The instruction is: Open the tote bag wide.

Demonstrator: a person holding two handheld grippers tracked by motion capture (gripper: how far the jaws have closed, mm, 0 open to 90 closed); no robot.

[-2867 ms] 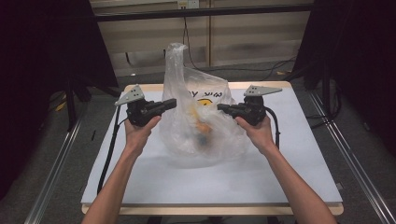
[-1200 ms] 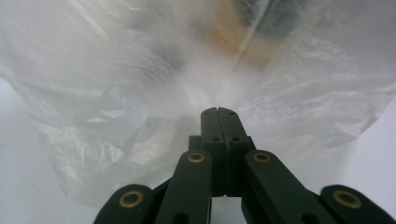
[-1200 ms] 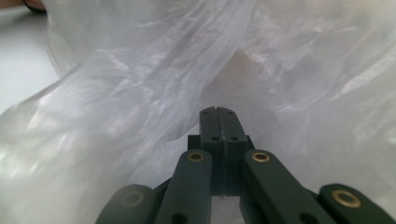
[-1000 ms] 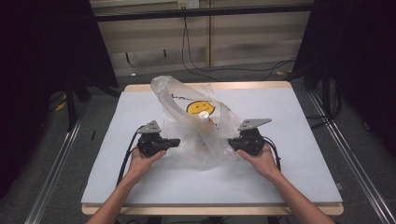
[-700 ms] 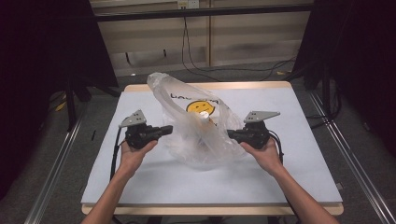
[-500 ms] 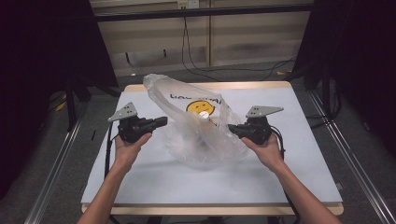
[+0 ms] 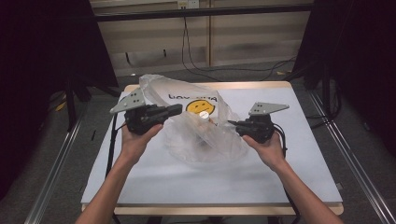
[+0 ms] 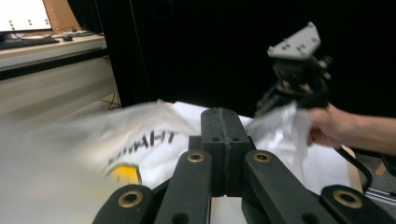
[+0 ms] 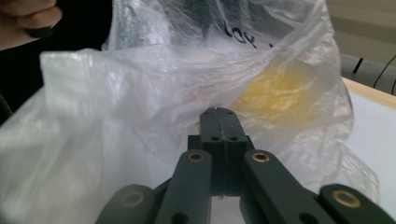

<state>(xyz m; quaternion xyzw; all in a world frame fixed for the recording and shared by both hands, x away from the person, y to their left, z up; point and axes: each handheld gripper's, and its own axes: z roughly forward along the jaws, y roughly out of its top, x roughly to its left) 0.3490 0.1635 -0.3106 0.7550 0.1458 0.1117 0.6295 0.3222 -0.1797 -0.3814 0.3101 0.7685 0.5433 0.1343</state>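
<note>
You have the clear plastic bag [image 7: 205, 135] stretched between your two grippers over the middle of the white table [image 7: 154, 186], its lower bulge resting on the tabletop and its printed side, with the yellow smiley face [image 7: 201, 107], turned up and toward the far edge. The left gripper [image 7: 176, 110] is pressed together on the bag's far-left edge, and its own view shows the two black jaws meeting with no gap; whether film actually sits between the tips is hard to tell there, because the plastic is blurred, but the bag's edge is drawn taut to that point in the high view, so it looks pinched. The right gripper [image 7: 232, 124] is likewise clamped, pinching a fold of the bag's right side, and in its own view the film bunches right at the closed tips. Holding opposite edges like this keeps the mouth spread and the weight slung low between your hands, so whatever is inside, something small and pale [image 7: 204, 114] near the smiley, settles toward the bottom rather than spilling. Your left hand [image 7: 137, 140] sits higher than your right hand [image 7: 267, 148], which tilts the bag to the right.
</note>
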